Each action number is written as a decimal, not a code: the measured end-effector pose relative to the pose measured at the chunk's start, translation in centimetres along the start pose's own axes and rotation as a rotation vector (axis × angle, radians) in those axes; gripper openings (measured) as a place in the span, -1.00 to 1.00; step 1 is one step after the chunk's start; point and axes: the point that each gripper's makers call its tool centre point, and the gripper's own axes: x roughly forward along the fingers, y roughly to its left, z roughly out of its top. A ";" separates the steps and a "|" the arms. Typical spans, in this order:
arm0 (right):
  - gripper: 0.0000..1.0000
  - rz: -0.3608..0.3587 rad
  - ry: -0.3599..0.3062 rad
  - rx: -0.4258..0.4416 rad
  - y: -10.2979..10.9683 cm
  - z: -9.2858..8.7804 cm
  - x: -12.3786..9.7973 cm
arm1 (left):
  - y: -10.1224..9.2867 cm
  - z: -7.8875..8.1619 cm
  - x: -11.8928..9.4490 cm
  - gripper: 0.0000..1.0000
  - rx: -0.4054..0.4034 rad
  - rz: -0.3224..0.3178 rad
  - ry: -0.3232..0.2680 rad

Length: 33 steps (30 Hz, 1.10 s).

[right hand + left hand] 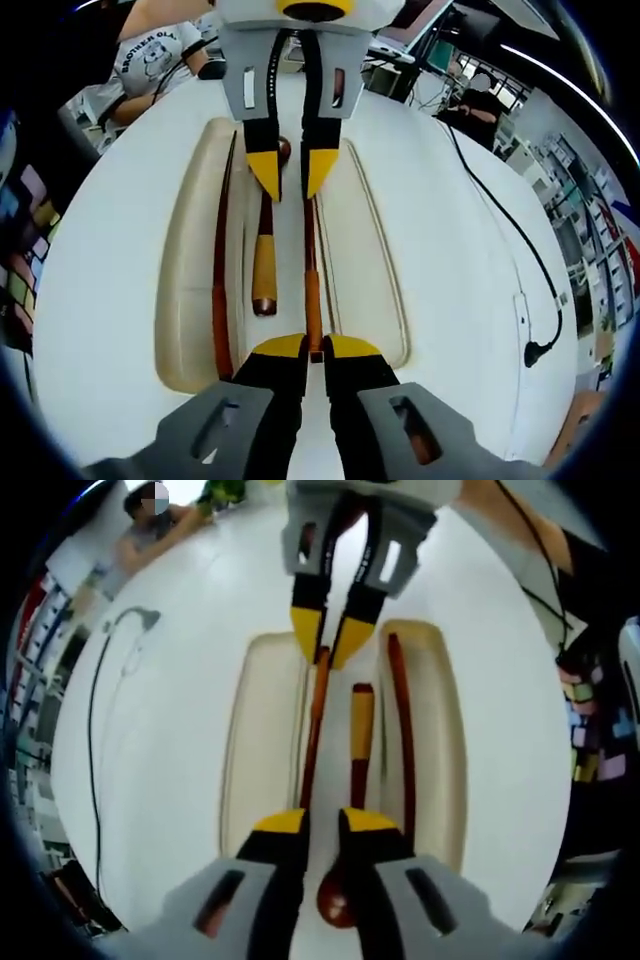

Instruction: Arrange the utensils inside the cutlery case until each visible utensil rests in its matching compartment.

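The cutlery case (440, 730), cream and long, lies flat on the white surface (170, 720) in my left gripper view, with three lengthwise compartments. A dark wooden chopstick (403, 740) rests in the right one. A wooden spoon (358, 780) lies in the middle, its bowl toward me, between and just past my left gripper (325, 825) tips. Those jaws stand narrowly apart, and I cannot tell whether they touch it. A slim reddish stick (316, 720) runs along the divider beside the left compartment, and the right gripper (327, 645), coming in from the top, pinches its far end. A black cable (95, 730) lies on the surface to the left.

In my right gripper view the case (185, 280) runs away from me. My right gripper (315, 350) has its jaws nearly closed around the near end of the reddish stick (311, 270). The spoon (264, 260) sits just left of it, the chopstick (220, 270) further left. The left gripper (287, 172) points down from the top, tips slightly apart over the spoon's bowl end.
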 end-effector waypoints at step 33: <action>-0.89 0.045 0.023 0.045 -0.2 -0.7 -0.4 | 0.9 -0.3 0.5 -0.90 -0.031 -0.092 0.111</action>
